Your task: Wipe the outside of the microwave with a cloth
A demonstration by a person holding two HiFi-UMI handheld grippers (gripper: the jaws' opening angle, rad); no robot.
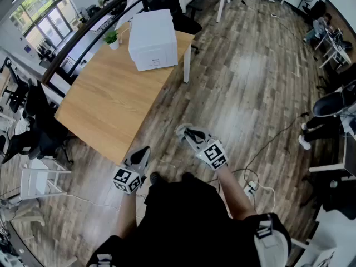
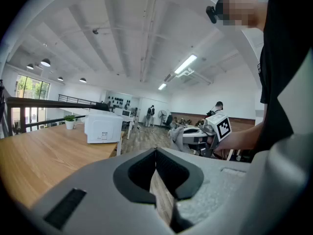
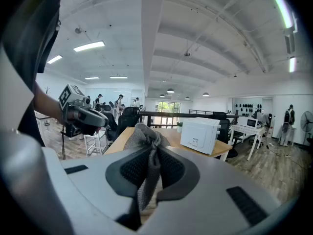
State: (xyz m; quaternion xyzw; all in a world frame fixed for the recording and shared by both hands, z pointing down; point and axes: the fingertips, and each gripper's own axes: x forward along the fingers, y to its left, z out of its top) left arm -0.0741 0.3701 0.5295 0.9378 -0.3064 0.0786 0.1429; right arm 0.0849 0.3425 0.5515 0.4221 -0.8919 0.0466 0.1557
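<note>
The white microwave (image 1: 153,39) stands at the far end of a wooden table (image 1: 111,102); it also shows small in the left gripper view (image 2: 103,127) and the right gripper view (image 3: 199,134). My right gripper (image 1: 184,132) is shut on a grey cloth (image 3: 146,153), which bunches up above the jaws (image 1: 182,130). My left gripper (image 1: 139,156) is shut with nothing between its jaws, close to the table's near corner. Both grippers hang over the floor, well short of the microwave.
A small potted plant (image 1: 112,38) sits beside the microwave. A dark railing (image 1: 83,35) runs behind the table. Office chairs (image 1: 33,132) stand left of it. Cables and a power strip (image 1: 253,185) lie on the wooden floor to my right, near a seated person's legs (image 1: 325,113).
</note>
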